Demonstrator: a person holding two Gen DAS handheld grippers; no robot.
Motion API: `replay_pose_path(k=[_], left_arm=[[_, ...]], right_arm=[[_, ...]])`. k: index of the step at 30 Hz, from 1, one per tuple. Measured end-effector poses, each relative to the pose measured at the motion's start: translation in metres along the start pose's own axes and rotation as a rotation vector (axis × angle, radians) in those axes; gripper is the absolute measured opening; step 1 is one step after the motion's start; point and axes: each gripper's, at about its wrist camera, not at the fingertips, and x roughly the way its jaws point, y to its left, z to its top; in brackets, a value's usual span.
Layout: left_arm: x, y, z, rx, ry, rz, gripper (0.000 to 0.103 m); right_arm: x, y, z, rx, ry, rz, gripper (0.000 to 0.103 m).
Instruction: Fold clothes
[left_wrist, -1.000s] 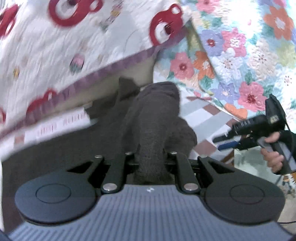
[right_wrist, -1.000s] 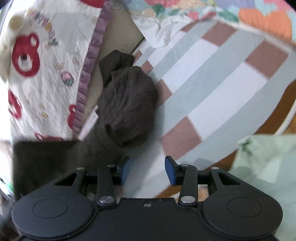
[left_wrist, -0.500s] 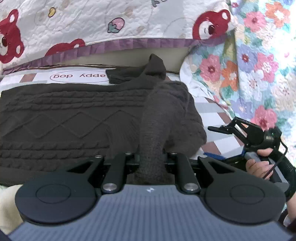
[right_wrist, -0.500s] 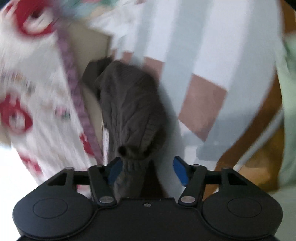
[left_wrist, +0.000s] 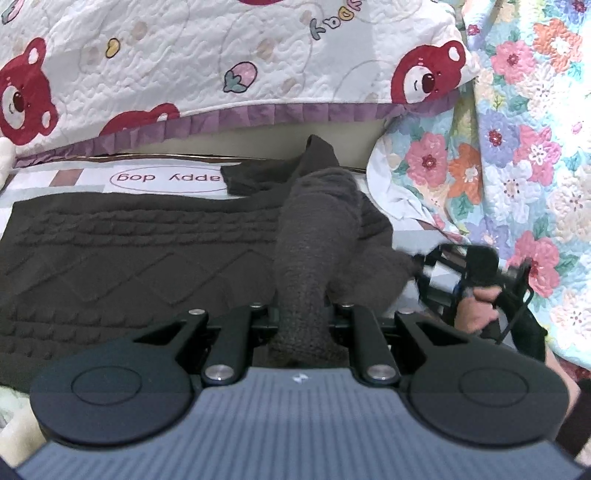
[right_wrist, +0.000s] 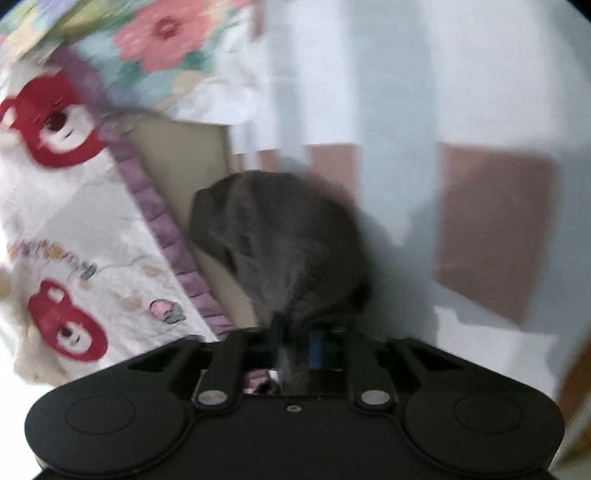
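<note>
Right tongs (right_wrist: 295, 341) have just been closing: a second ago they stood spread beside the sweater's sleeve with nothing between them, now the blue pads (right_wrist: 314, 347) pinch a bunched bit of the dark knit. Left view has also rolled level since then; the bear blanket now runs straight across the top.

Left tongs (left_wrist: 302, 321) are pressed onto a thick roll of the same dark grey sweater (left_wrist: 129, 258), which rises from between them and arches toward the back of the bed (left_wrist: 74, 177).

Sweater body lies flat on the striped bed sheet, cable-knit face up, spread out to the left of the held fold. A corner of the knit pokes up at the far edge near the beige wall strip.

In the left view the right tongs sit at the right edge of the sweater, gripped by a hand (left_wrist: 476, 310), nose touching the bunched fabric.

Bear blanket (left_wrist: 221, 55) with purple frill hangs behind the bed; flower quilt (left_wrist: 517, 147) hangs to the right.

Right view is motion-blurred; fine detail of the pinch is hard to read.
</note>
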Motion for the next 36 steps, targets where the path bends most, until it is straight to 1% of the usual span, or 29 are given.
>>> replay_pose_path(k=[3, 5, 7, 9, 10, 12, 14, 15, 16, 18, 19, 20, 22, 23, 26, 30, 31, 32, 33, 34, 35, 36], left_arm=[[0.001, -0.013, 0.008, 0.023, 0.017, -0.059, 0.013], [0.002, -0.027, 0.014, 0.07, 0.038, -0.098, 0.013], [0.005, -0.043, 0.017, 0.131, 0.073, -0.124, 0.013], [0.013, -0.057, 0.012, 0.193, 0.125, -0.126, 0.014], [0.019, -0.062, 0.008, 0.217, 0.155, -0.121, 0.014], [0.034, -0.065, 0.002, 0.237, 0.232, -0.105, 0.014], [0.044, -0.062, -0.003, 0.224, 0.289, -0.101, 0.014], [0.048, -0.06, -0.005, 0.216, 0.311, -0.105, 0.015], [0.05, -0.058, -0.006, 0.211, 0.327, -0.11, 0.015], [0.049, -0.055, -0.003, 0.21, 0.322, -0.109, 0.016], [0.049, -0.054, -0.001, 0.208, 0.318, -0.103, 0.016], [0.05, -0.053, 0.0, 0.205, 0.317, -0.099, 0.016], [0.052, -0.053, 0.001, 0.202, 0.316, -0.093, 0.017], [0.053, -0.052, 0.001, 0.201, 0.315, -0.09, 0.017], [0.057, -0.052, 0.001, 0.204, 0.318, -0.085, 0.017], [0.056, -0.049, 0.003, 0.203, 0.308, -0.068, 0.018], [0.055, -0.048, 0.004, 0.202, 0.304, -0.064, 0.018], [0.055, -0.047, 0.005, 0.202, 0.299, -0.06, 0.018], [0.055, -0.046, 0.006, 0.203, 0.292, -0.056, 0.018], [0.054, -0.045, 0.008, 0.208, 0.281, -0.05, 0.018], [0.054, -0.046, 0.009, 0.22, 0.265, -0.044, 0.017], [0.052, -0.047, 0.011, 0.239, 0.244, -0.038, 0.016]], right_arm=[[-0.008, 0.05, 0.011, -0.288, -0.045, 0.031, 0.012], [-0.026, 0.093, 0.002, -0.586, -0.077, 0.023, 0.012], [-0.043, 0.122, -0.021, -0.917, -0.123, -0.05, 0.011], [-0.047, 0.125, -0.041, -1.182, -0.12, -0.23, 0.01], [-0.046, 0.116, -0.042, -1.231, -0.115, -0.32, 0.01], [-0.036, 0.087, -0.028, -1.188, -0.016, -0.475, 0.012], [-0.039, 0.057, -0.008, -1.059, 0.064, -0.529, 0.018], [-0.043, 0.045, 0.0, -0.997, 0.101, -0.53, 0.022], [-0.049, 0.038, 0.006, -0.949, 0.114, -0.526, 0.024], [-0.06, 0.037, 0.017, -0.887, 0.107, -0.502, 0.031], [-0.065, 0.037, 0.022, -0.857, 0.103, -0.489, 0.039], [-0.07, 0.037, 0.026, -0.836, 0.098, -0.476, 0.044], [-0.076, 0.04, 0.035, -0.796, 0.079, -0.449, 0.048], [-0.079, 0.041, 0.041, -0.768, 0.074, -0.437, 0.051], [-0.072, 0.04, 0.052, -0.701, 0.084, -0.418, 0.053], [-0.049, 0.034, 0.058, -0.671, 0.124, -0.442, 0.053], [-0.044, 0.032, 0.058, -0.67, 0.127, -0.45, 0.056], [-0.039, 0.029, 0.058, -0.677, 0.116, -0.47, 0.059], [-0.036, 0.028, 0.058, -0.691, 0.097, -0.478, 0.059], [-0.032, 0.029, 0.057, -0.724, 0.072, -0.469, 0.059], [-0.024, 0.033, 0.054, -0.782, 0.072, -0.474, 0.058], [-0.016, 0.039, 0.049, -0.861, 0.086, -0.468, 0.049]])
